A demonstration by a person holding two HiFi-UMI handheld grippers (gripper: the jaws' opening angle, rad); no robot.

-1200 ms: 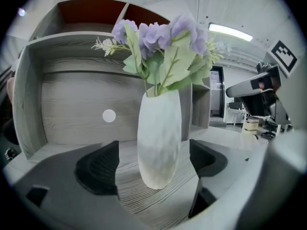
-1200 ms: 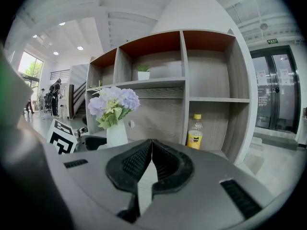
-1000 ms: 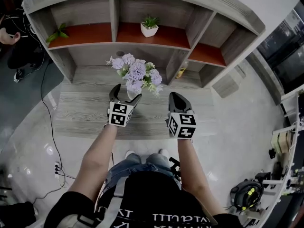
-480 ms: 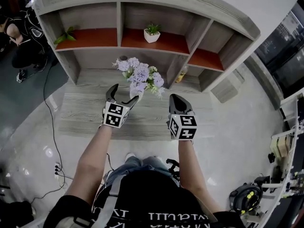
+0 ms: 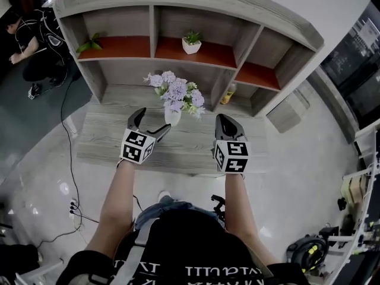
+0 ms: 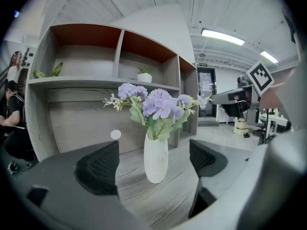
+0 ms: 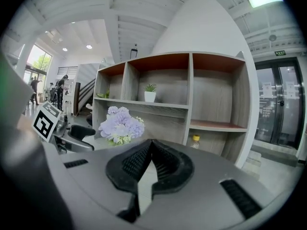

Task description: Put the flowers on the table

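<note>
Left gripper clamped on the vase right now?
No: the left gripper has its jaws wide apart, and the vase stands free on the table.

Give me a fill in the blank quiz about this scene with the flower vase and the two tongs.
1. The white vase of purple flowers stands upright on the wooden ___.
2. The left tongs are ___, gripping nothing.
3. The right tongs are ___, with nothing between them.
4. The bottle in the shelf has a ___ cap.
Missing words: table; open; shut; yellow.
</note>
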